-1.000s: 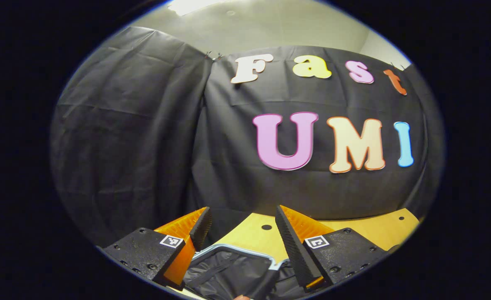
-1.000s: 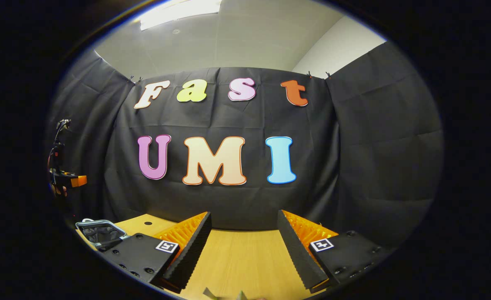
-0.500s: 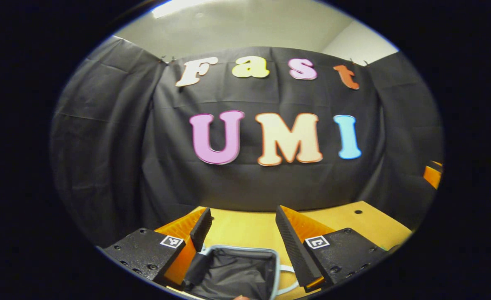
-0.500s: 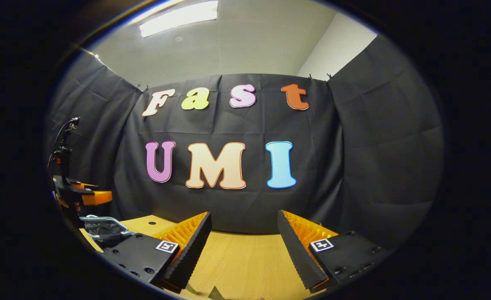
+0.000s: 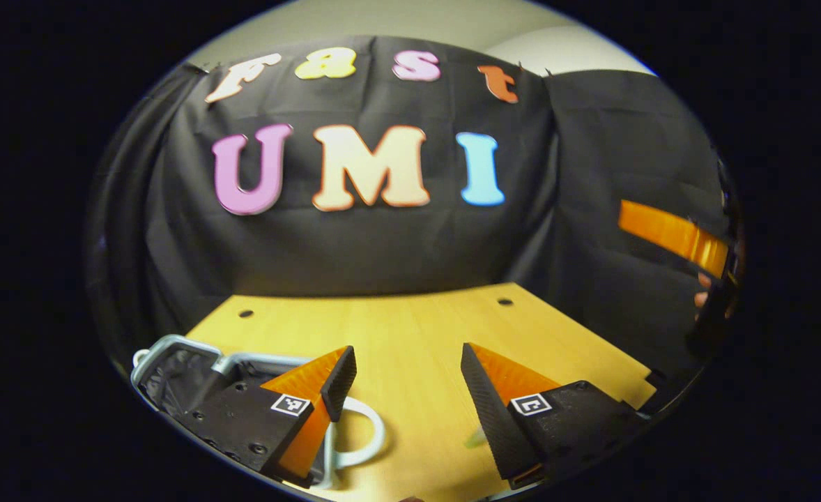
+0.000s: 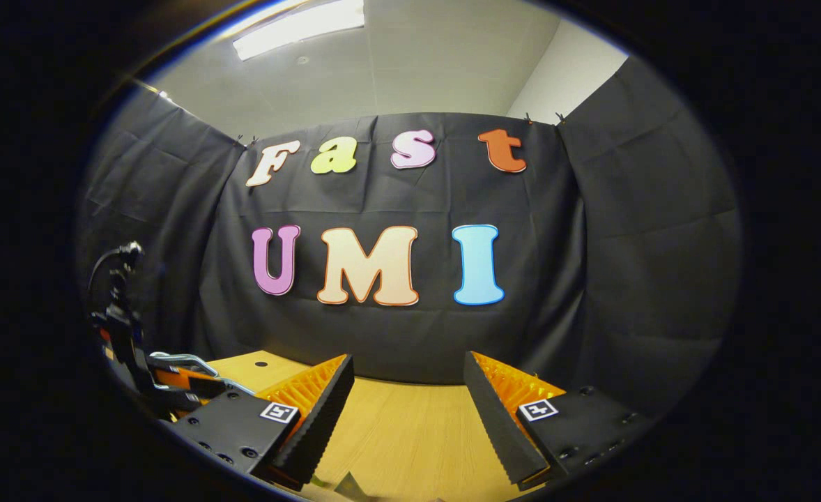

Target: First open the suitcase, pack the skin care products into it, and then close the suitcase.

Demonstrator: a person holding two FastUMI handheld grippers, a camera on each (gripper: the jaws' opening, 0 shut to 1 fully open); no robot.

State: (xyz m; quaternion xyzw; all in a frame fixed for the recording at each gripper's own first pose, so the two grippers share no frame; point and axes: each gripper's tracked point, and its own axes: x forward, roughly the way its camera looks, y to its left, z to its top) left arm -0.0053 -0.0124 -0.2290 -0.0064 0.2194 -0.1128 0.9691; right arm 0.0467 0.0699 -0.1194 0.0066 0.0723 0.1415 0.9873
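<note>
The open suitcase (image 5: 173, 369) lies on the desk (image 5: 410, 335) just left of the left gripper (image 5: 407, 380) — nearer it than the right gripper (image 6: 407, 390) — both sets of jaws spread wide, grasping nothing.

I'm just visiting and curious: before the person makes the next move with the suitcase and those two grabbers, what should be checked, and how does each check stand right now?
1. Suitcase open: ok, its dark lining shows inside the pale rim, at the table's left end.
2. Left gripper free: ok, fingers apart, nothing between them.
3. Right gripper free: ok, fingers apart, nothing between them.
4. Bare table ahead of both grippers: ok.
5. Skin care products located: cannot tell; something small lies at the bottom edge of the right gripper view, too cut off to identify.
6. Anything already packed: cannot tell, the left gripper hides much of the suitcase interior.
</note>
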